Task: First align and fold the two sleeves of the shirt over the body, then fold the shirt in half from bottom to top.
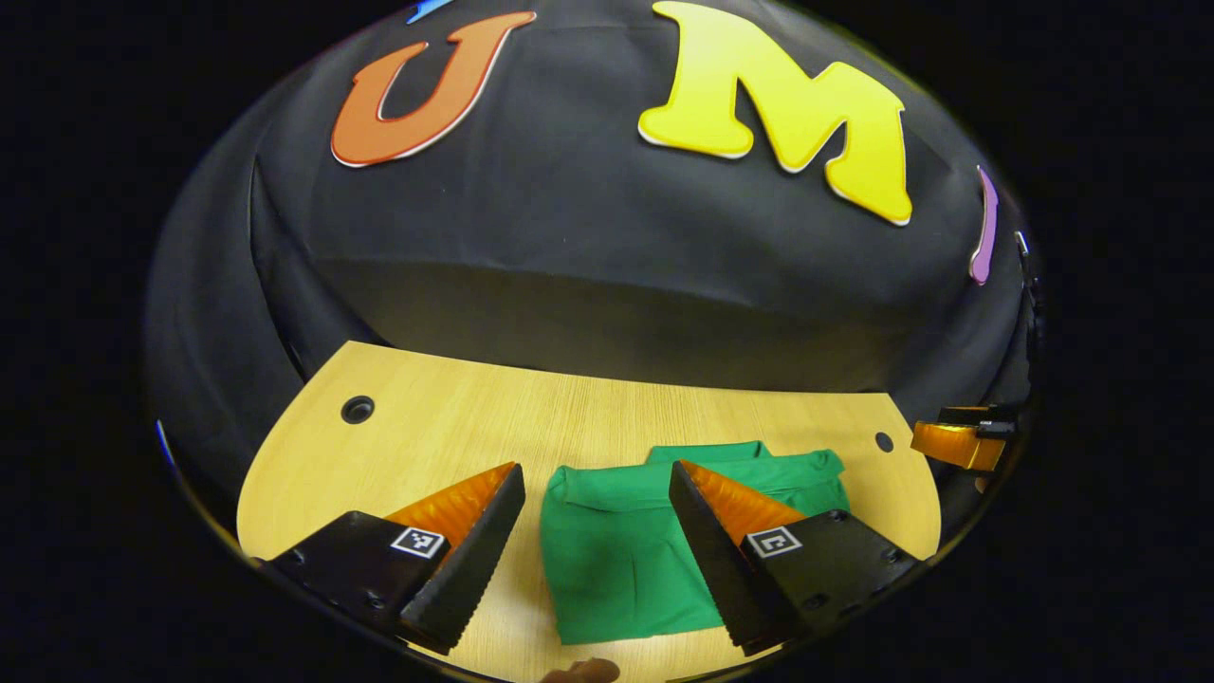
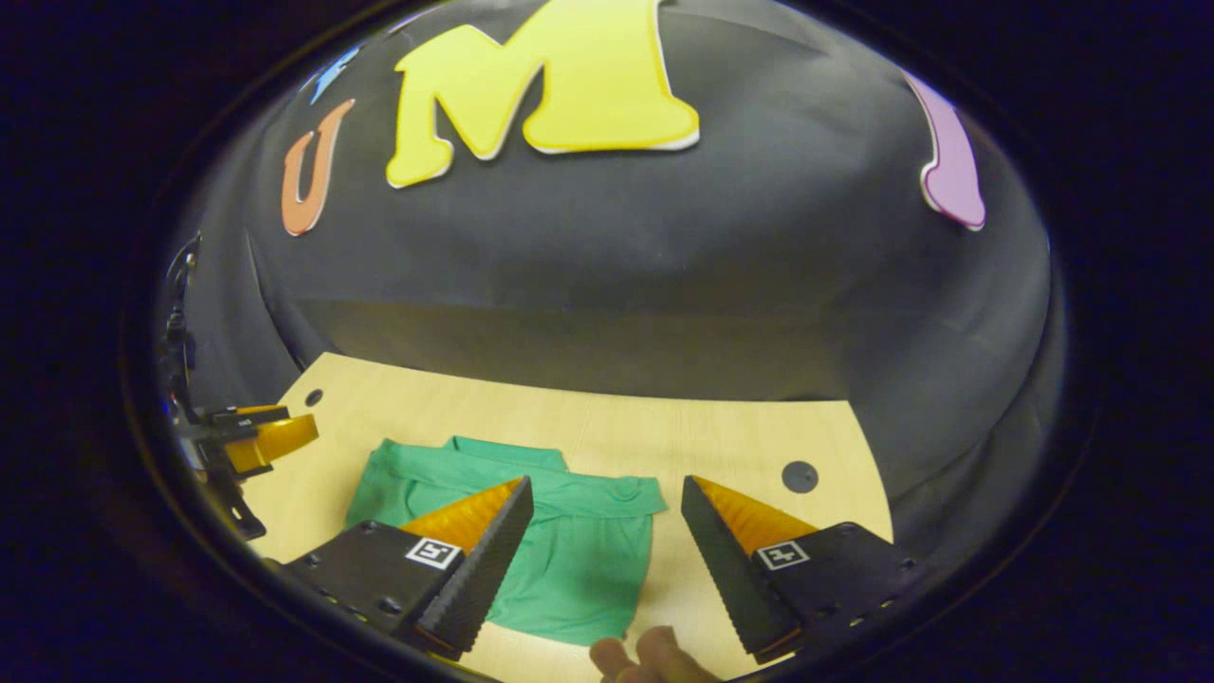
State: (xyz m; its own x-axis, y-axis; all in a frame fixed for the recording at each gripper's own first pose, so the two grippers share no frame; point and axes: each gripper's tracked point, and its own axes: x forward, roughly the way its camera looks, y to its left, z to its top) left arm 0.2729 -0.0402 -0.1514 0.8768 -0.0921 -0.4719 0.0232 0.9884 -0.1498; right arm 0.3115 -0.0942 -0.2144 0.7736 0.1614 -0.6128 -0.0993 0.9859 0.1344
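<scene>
We see folded green fabric shirt [image 1: 626, 560] flat on light wooden tabletop [image 1: 455, 417], under both tools: left tool [image 1: 596, 550], right tool [image 2: 604, 560] spread wide, holding nothing.

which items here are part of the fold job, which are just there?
Job:
- green fabric shirt, lying folded on the table
- left gripper, open
- right gripper, open

Just there:
- light wooden table
- round holes in the tabletop
</scene>
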